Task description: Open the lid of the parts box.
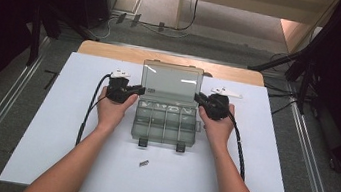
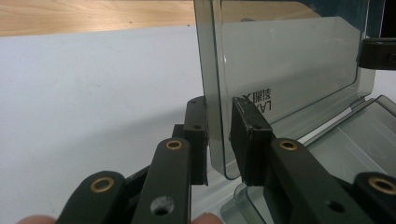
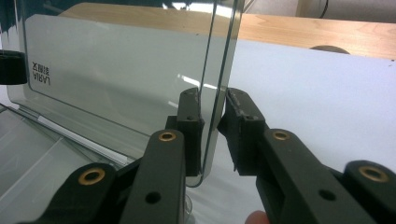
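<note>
The left gripper point(image 2: 219, 135) has its jaws narrow around the left edge of the upright lid point(image 2: 289, 60) of one clear compartment box point(image 1: 165, 120); a thin gap shows beside each pad. The right gripper point(image 3: 212, 133) straddles the lid's right edge, left pad against it, right pad just off. The box sits mid-table on the white board point(image 1: 63, 126), two black latches point(image 1: 143, 142) at its front and one small dark piece point(image 1: 144, 162) lying before it

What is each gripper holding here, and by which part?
Both jaw pairs straddle the raised smoky clear plastic lid of the compartment box: left gripper at its left side edge, right gripper at its right. Firm clamping cannot be told.
</note>
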